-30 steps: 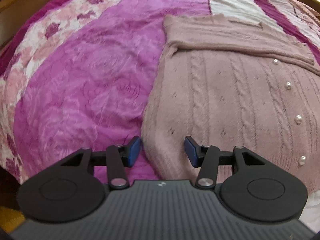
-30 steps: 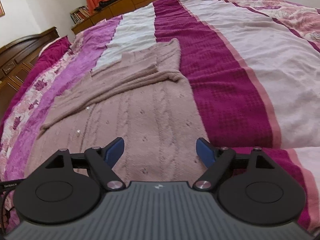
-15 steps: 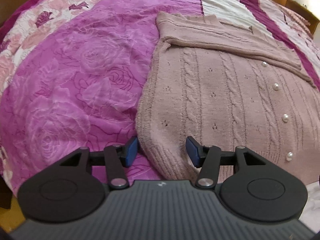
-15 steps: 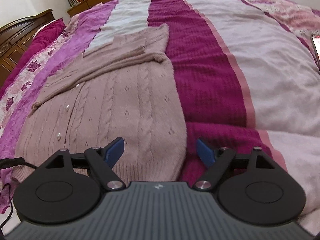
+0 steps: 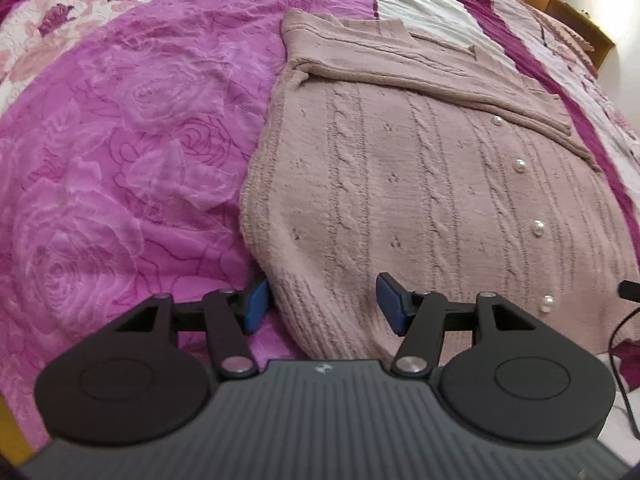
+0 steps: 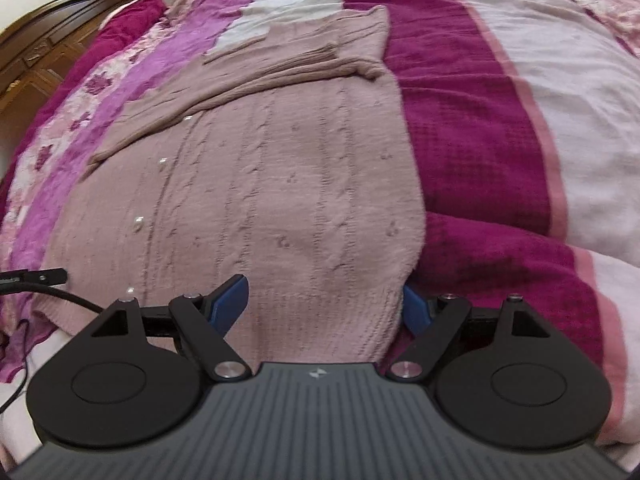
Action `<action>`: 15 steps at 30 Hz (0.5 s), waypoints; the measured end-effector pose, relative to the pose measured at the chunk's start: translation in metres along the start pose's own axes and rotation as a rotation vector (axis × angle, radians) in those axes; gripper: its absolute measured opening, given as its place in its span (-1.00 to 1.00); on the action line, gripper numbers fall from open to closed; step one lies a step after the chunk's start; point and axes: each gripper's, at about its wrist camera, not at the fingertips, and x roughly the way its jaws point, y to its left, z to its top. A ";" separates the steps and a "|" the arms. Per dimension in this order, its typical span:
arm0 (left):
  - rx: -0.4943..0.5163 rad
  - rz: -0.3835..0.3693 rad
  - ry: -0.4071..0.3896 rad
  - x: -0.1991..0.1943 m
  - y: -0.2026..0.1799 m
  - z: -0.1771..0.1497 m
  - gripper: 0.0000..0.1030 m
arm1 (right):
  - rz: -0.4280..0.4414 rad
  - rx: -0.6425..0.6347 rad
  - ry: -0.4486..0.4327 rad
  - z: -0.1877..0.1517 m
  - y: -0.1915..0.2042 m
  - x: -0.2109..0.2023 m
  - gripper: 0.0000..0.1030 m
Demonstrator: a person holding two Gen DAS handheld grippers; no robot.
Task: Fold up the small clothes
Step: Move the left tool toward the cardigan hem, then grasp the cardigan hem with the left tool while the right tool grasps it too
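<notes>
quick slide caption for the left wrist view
Left gripper, jaws opening, straddles the near hem corner of a pink cable-knit cardigan lying flat on a magenta rose-patterned bedspread.

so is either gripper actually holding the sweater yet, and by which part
Nothing is held yet. The left gripper has opening jaws astride the near-left hem corner of the sweater; the right gripper stands open astride the near-right corner.

We find the cardigan (image 5: 420, 184) lying flat on the bedspread (image 5: 120, 140), hem nearest us, sleeves folded across its far end. Our left gripper (image 5: 320, 304) straddles the hem's left corner, jaws opening, one pad on the knit, the other beside it. Our right gripper (image 6: 326, 304) straddles the right corner, jaws apart. A cable (image 6: 44, 292) lies between them. The headboard (image 6: 48, 44) stands behind, left.
</notes>
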 end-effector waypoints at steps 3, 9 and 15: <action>0.028 0.008 0.021 0.006 -0.002 0.001 0.14 | 0.026 0.006 0.015 0.001 -0.001 0.005 0.64; 0.082 0.029 0.044 0.018 -0.008 0.004 0.16 | 0.057 0.010 0.039 0.004 -0.002 0.016 0.63; 0.064 0.014 0.033 0.018 -0.004 0.005 0.14 | 0.058 0.006 0.037 0.005 -0.001 0.021 0.26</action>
